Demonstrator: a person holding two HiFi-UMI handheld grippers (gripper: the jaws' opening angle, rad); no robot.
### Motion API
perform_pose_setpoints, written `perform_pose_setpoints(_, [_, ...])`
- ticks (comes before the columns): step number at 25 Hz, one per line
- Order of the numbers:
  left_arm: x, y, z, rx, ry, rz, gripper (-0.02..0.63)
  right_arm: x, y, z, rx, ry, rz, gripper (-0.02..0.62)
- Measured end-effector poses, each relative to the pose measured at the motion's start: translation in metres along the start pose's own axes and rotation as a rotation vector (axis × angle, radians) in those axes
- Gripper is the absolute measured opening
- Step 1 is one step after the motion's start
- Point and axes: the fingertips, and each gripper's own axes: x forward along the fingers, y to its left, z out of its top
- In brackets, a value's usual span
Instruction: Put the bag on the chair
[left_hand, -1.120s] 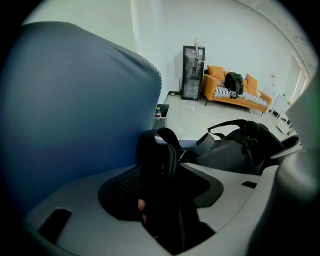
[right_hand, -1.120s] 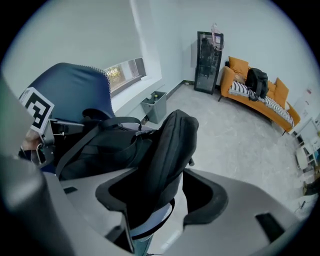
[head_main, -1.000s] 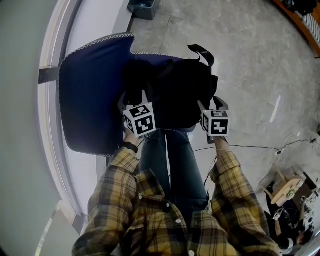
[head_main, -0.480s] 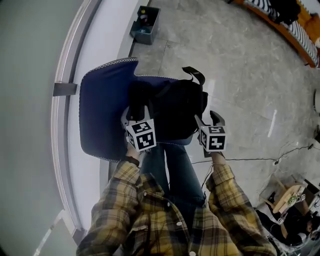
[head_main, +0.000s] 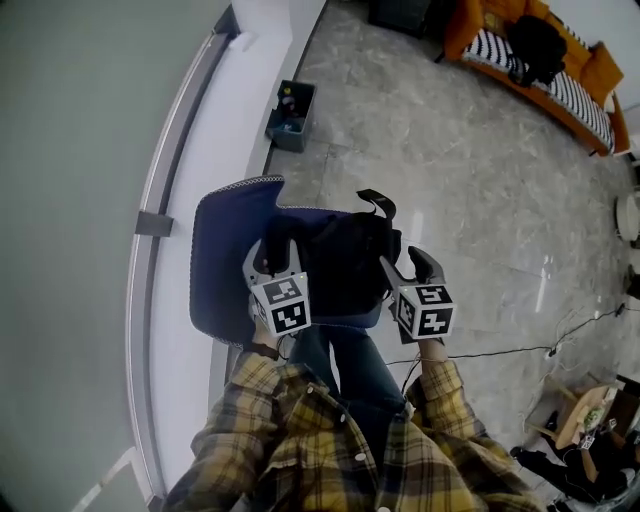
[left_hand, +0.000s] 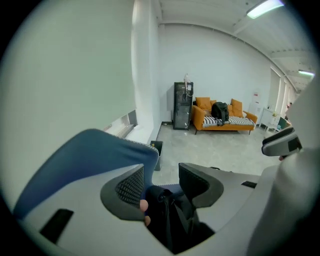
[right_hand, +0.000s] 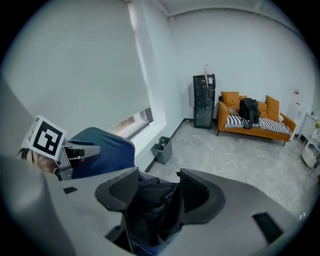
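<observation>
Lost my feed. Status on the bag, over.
Left gripper open, right gripper open, both at the bag. Bag sits on chair. Nothing blocking.

Pale grey stone floor all round, white wall at the far end. Orange sofa against it, dark backpack on the seat, black cabinet just beside. Ceiling light on; small bin by the window ledge.
</observation>
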Motion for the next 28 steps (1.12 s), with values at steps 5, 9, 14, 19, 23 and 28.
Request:
perform_pose_setpoints(5, [-0.037, -0.007, 0.055, 0.044, -0.114, -0.028, 0.222, -0.047, 0.023, 0.041, 0.014, -0.107, 0.055, 0.262])
perform_pose_setpoints(9, [-0.066, -0.007, 0.105, -0.019, -0.196, -0.051, 0.182, -0.078, 0.044, 0.085, 0.005, -0.214, 0.124, 0.235])
perform_pose_setpoints(14, [-0.109, -0.018, 0.153, -0.073, -0.274, -0.129, 0.116, -0.123, 0.07, 0.135, -0.07, -0.338, 0.197, 0.209])
perform_pose_setpoints(19, [-0.149, -0.027, 0.191, -0.027, -0.355, -0.191, 0.061, -0.167, 0.098, 0.182, -0.123, -0.467, 0.263, 0.157])
perform_pose_setpoints(23, [-0.183, -0.036, 0.22, -0.036, -0.431, -0.249, 0.043, -0.195, 0.114, 0.202, -0.15, -0.52, 0.324, 0.131])
perform_pose_setpoints(28, [-0.222, -0.049, 0.24, -0.065, -0.496, -0.352, 0.035, -0.219, 0.13, 0.207, -0.19, -0.53, 0.391, 0.094])
